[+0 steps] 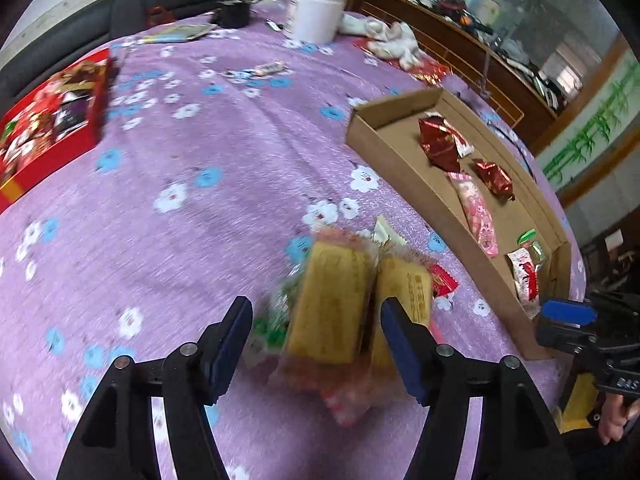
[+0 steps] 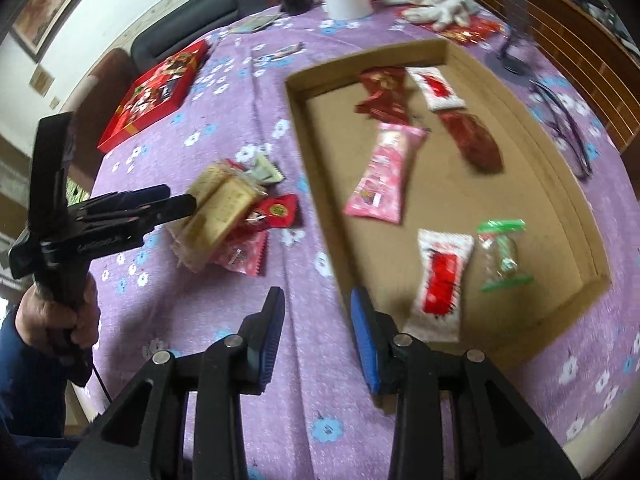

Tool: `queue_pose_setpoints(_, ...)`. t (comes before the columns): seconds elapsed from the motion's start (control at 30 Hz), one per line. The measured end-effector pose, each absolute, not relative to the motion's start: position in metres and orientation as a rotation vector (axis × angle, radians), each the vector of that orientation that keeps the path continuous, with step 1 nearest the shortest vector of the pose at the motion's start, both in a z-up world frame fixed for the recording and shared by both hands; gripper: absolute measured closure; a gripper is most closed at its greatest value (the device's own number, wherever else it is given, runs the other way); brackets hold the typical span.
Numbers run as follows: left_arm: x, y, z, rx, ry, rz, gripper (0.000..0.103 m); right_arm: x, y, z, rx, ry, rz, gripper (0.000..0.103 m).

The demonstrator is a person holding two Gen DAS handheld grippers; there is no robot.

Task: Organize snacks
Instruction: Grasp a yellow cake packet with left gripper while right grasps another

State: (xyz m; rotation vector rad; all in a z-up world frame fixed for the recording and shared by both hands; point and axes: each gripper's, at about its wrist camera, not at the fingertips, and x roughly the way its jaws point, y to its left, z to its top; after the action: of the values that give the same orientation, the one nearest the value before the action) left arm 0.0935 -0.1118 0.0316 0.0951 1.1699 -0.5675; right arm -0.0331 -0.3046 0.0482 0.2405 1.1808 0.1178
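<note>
The table [image 1: 192, 168], under a purple flowered cloth, fills both views. On it, at about 2 o'clock in the left wrist view, lies the shallow cardboard tray [image 2: 304, 152] that takes the sorted snacks. At 10 o'clock sits a red gift box [image 2: 154, 96], well apart from the tray; a white tub [image 1: 316, 12] stands far back at 12 o'clock.

Inside the tray I count about seven wrapped snacks already placed: a dark red foil pack [image 2: 382, 94], a long red one [image 2: 474, 142], a pink wrapped bar [image 2: 386, 172], two white-and-red packets [image 2: 440, 280] and a small green-ended candy [image 2: 502, 256] among them. So the job looks more than half done.

What is left is the loose heap on the cloth just beside the tray's near-left wall: two yellow wafer cakes [image 1: 332, 300] in clear wrap, a red sachet [image 2: 280, 210], a pink-edged packet [image 2: 244, 254] and a pale foil piece [image 2: 266, 172].

The left gripper [image 1: 316, 350] hangs over that heap, jaws apart and straddling one yellow cake without pressing on it; the grasp is not yet made. The right gripper [image 2: 318, 336] hovers at the tray's near wall at 6 o'clock, jaws slightly apart and holding nothing.
</note>
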Motion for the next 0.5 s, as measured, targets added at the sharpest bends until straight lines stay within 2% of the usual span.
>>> queue_pose_setpoints(0.13,0.101,-0.120,0.027,0.073,1.164,-0.584,0.033,-0.038,-0.308,0.049,0.245,1.177,0.107,0.070)
queue_pose_setpoints(0.2,0.101,-0.121,0.023,0.094,1.160,-0.547,0.045,-0.038,-0.306,0.051,0.242,1.172,0.114,0.070)
queue_pose_setpoints(0.23,0.098,-0.120,0.021,0.111,1.157,-0.530,0.057,-0.037,-0.304,0.051,0.239,1.169,0.121,0.070)
queue_pose_setpoints(0.27,0.096,-0.117,0.019,0.115,1.158,-0.520,0.060,-0.035,-0.301,0.052,0.234,1.168,0.130,0.070)
queue_pose_setpoints(0.43,0.072,-0.084,0.023,0.048,1.145,-0.456,0.063,-0.020,-0.282,0.050,0.236,1.184,0.211,0.069)
queue_pose_setpoints(0.5,0.058,-0.071,0.025,0.018,1.137,-0.441,0.063,-0.010,-0.275,0.047,0.288,1.204,0.255,0.064)
